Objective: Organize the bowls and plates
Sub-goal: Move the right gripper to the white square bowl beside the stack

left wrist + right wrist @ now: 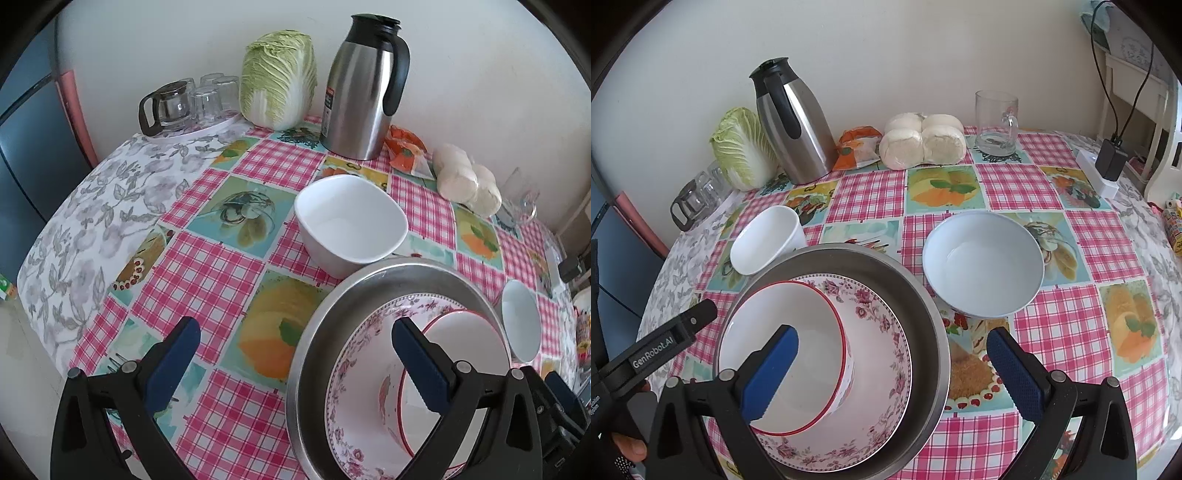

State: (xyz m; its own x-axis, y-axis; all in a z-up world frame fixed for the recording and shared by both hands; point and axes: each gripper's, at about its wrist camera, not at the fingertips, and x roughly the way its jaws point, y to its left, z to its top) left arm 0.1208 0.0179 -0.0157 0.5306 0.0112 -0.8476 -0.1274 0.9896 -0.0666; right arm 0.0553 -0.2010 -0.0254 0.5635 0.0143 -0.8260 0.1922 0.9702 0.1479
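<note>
Three bowls nested near the counter's (1052,325) front edge: steel basin (923,317) outermost, floral bowl (882,343) inside it, red-rimmed bowl (786,354) innermost, leaning toward the basin's left side. Square white bowl (351,221) just behind the basin, toward the left, upright; touching the basin or not, cannot tell. Round white bowl (982,262) just right of the basin, upright, standing alone on the checked cloth.

Left tongs (295,358): wide apart, gripping nothing; left finger over the cloth, right finger over the floral bowl's inside. Height above the bowl not clear. Right tongs (892,369): wide apart, gripping nothing; left finger over the red-rimmed bowl, right finger over the cloth between the basin and the round white bowl.

Along the counter's back edge, against the wall, left to right:
- tray (207,129) at the back left corner, carrying a glass teapot (166,107) and upturned glasses (210,96)
- cabbage (279,79), standing upright, just beside the tray
- steel flask (365,85) with black handle, right of the cabbage
- orange packet (857,146), lying beside the flask
- bagged buns (921,142), touching the packet's right side
- glass mug (995,123), upright, right of the buns

At the counter's right edge: white power strip (1099,173) with a black plug (1112,160) and cable.
</note>
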